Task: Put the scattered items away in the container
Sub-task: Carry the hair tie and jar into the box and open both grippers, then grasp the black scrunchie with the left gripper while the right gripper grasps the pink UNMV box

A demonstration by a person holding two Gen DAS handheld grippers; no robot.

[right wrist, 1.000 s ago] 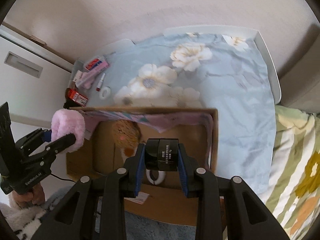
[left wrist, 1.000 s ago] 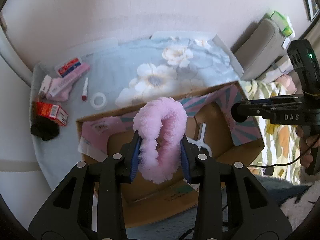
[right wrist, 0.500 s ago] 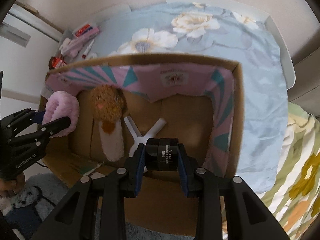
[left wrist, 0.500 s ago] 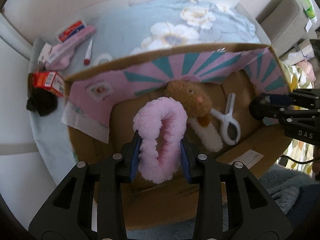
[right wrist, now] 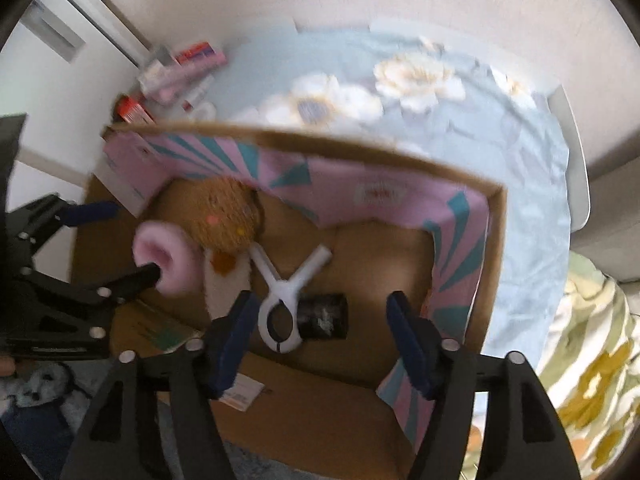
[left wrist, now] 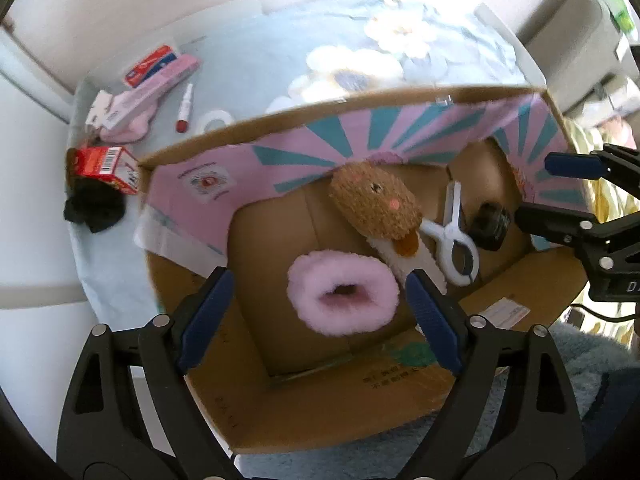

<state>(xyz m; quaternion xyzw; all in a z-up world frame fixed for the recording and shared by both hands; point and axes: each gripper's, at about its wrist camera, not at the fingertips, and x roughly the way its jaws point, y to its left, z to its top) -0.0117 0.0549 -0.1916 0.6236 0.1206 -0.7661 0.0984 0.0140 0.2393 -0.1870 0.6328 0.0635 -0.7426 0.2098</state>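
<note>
Left wrist view has my left gripper (left wrist: 318,300) spread wide over the box (left wrist: 400,384), nothing between its fingers; the pink scrunchie (left wrist: 343,293) lies flat on the box floor between the two blue pads, its hole facing up at the camera and its long axis running left to right. Just beside it, touching at the upper right, lies the one brown plush toy (left wrist: 378,206), head toward the far wall and white tail end toward me. I count one white clip (left wrist: 454,240) next, handles pointing to the far wall and ring end toward me, and one black jar (left wrist: 490,222) on its side just right of the clip. My right gripper (left wrist: 556,188) shows at the right edge, fingers apart and holding nothing. Outside the box, on the blue floral cloth (left wrist: 260,60), I count one red carton (left wrist: 106,162), one black wad (left wrist: 94,208), one pink tube box (left wrist: 152,88), one small red-tipped vial (left wrist: 185,109) and one white tape ring (left wrist: 216,120) — all well apart from the box. Right wrist view gives what the left cannot: the jar (right wrist: 324,316) lies between that gripper's spread fingers (right wrist: 320,320) without touching them, and the clip (right wrist: 282,292) forms a Y — but this frame is blurred, and the black wad is hidden from it.
</note>
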